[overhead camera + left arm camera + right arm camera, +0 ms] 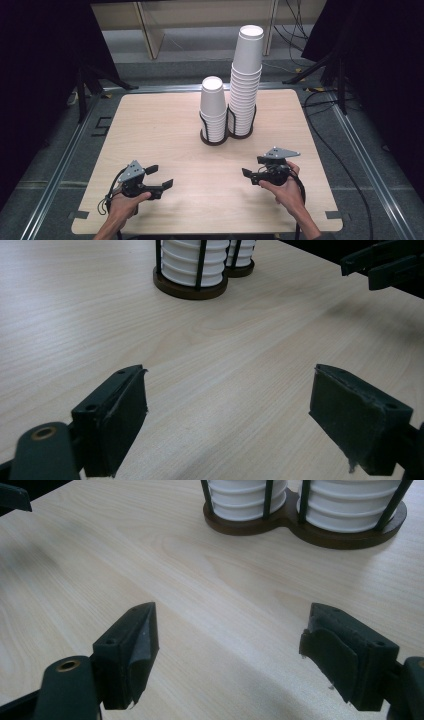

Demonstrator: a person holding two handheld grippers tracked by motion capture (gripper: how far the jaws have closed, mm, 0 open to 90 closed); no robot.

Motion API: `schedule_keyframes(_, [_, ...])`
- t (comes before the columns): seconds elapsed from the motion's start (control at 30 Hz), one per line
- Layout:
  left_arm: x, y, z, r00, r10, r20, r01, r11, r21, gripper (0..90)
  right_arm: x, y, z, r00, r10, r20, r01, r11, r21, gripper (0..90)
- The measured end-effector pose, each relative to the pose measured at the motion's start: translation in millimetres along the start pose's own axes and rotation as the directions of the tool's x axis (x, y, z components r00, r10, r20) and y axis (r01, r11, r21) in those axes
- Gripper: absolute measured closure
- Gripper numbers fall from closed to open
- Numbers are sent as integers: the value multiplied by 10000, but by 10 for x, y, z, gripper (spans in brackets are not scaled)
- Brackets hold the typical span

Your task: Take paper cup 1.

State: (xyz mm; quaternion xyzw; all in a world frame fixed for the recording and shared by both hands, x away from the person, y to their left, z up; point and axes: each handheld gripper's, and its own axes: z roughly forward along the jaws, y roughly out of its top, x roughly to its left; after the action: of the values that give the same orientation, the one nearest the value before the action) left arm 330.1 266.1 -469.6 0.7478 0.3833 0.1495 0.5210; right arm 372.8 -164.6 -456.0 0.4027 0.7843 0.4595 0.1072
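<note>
From the high view I have both grippers low over the near half of the pale wooden table (150, 125). The left gripper (161, 177) and the right gripper (253, 167) hang well apart, each held by a hand, jaws spread and holding nothing. Well ahead of them, a dark double holder (226, 138) carries two stacks of white paper cups, upside down and nested: the short stack (213, 107) to the left and the tall stack (247, 75) touching beside it. I judge the work is at its opening step, an approach to the cups, with no cup touched yet. The next move calls for a reach forward and a soft pinch on the top cup's thin wall.

In the left gripper view, that gripper (227, 405) is released: its matte black pads stand wide with bare wood grain between them. The holder's round brown base (190, 289) and black wire uprights ring the ribbed white cup rims.

In the right gripper view, the gripper (227, 645) is likewise released over smooth, lightly glossy table. The holder's base (300, 527) reads as a figure-eight of dark wood, with a stack in each ring.
</note>
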Motion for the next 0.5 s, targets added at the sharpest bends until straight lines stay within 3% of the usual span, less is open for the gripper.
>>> schedule_keyframes(0.07, [4, 2, -7, 10000, 65, -12, -65, 10000, 38, 147, -20, 6, -5, 9996, -281, 64, 281, 9996, 2, 222])
schedule_keyframes(0.13, [8, 0, 0, 10000, 56, 69, -56, 10000, -45, 147, 1, 1, 1, 10000, -2, -1, 2, 10000, -23, 222])
schedule_keyframes(0.27, [9, 4, -2, 10000, 80, 25, -80, 9999, -81, 146, -13, 4, 12, 9998, -191, -81, 191, 9998, -43, 221])
schedule_keyframes(0.33, [6, 2, -2, 9999, 119, -10, -119, 9999, -78, 146, -16, 14, -1, 9995, -285, 119, 286, 9996, -33, 222])
schedule_keyframes(0.5, [3, 1, -2, 9995, 288, -142, -289, 9996, -63, 146, 20, 162, -36, 9992, -399, -27, 397, 9978, -526, 218])
